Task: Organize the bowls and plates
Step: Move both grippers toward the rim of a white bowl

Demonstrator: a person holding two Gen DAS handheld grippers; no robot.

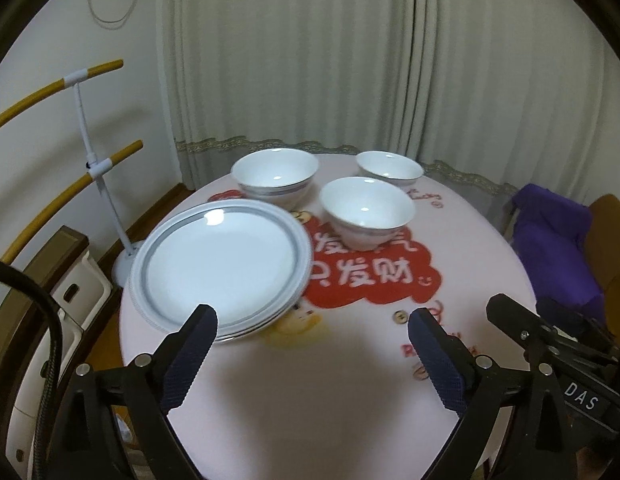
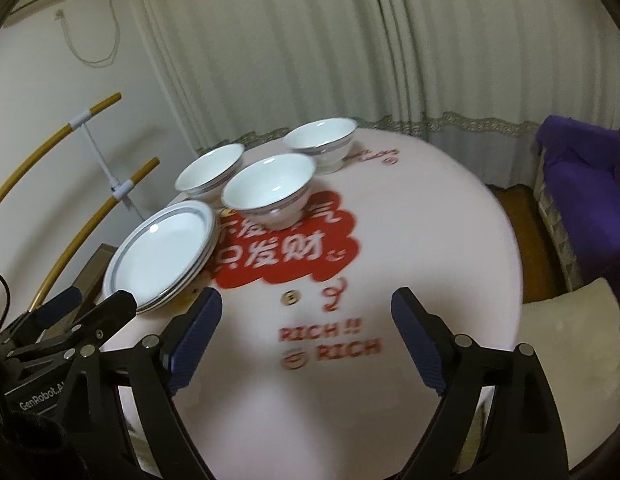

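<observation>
Both grippers, left (image 1: 312, 322) & right (image 2: 306, 304), gape empty; plate stack (image 1: 220, 264) count unclear.

Round table (image 1: 310, 400) under pink cloth (image 2: 430, 220) with red patch (image 1: 370, 276) at centre. Left of patch: plates (image 1: 218, 264), stacked. Behind plates: bowl (image 1: 275, 176). On patch's far edge: second bowl (image 1: 366, 210). Beyond that, near far rim: third bowl (image 1: 389, 170).
</observation>
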